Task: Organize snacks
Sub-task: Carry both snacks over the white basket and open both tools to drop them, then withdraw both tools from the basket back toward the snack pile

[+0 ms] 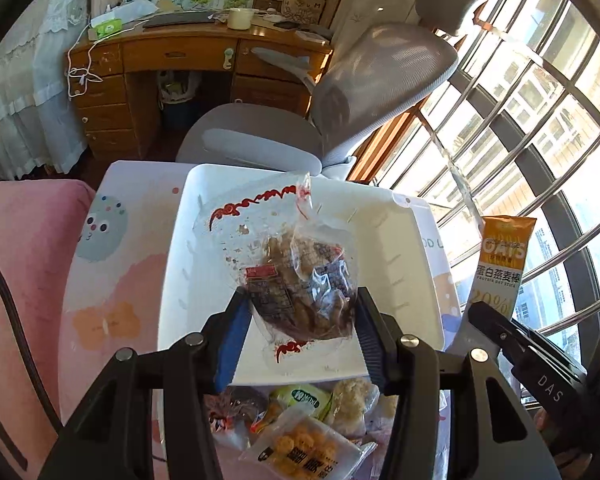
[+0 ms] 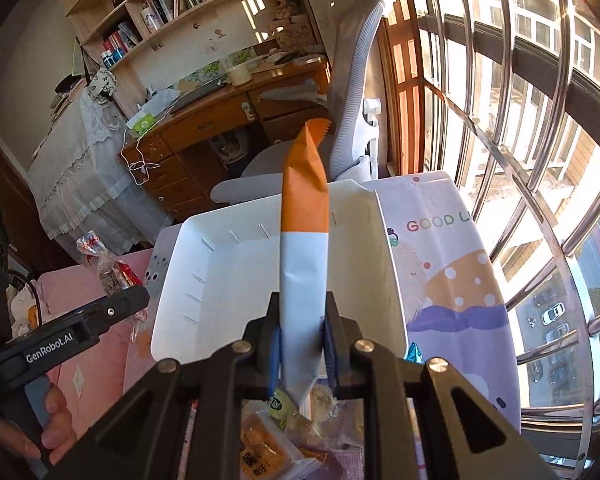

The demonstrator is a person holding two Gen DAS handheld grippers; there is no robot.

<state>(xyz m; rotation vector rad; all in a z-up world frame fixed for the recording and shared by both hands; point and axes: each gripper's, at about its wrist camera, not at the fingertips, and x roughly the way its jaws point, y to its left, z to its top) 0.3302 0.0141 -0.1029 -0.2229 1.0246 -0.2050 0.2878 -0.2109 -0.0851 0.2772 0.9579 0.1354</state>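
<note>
My left gripper is shut on a clear bag of brown snacks and holds it above the white tray. My right gripper is shut on an orange and white oat bar packet, held upright over the tray; the packet also shows in the left wrist view at the right. The tray looks empty in the right wrist view. A pile of loose snack packets lies on the table just below both grippers, and it shows in the right wrist view too.
The tray sits on a small table with a cartoon cloth. A pink bed is on the left. A grey office chair and a wooden desk stand beyond. A barred window is on the right.
</note>
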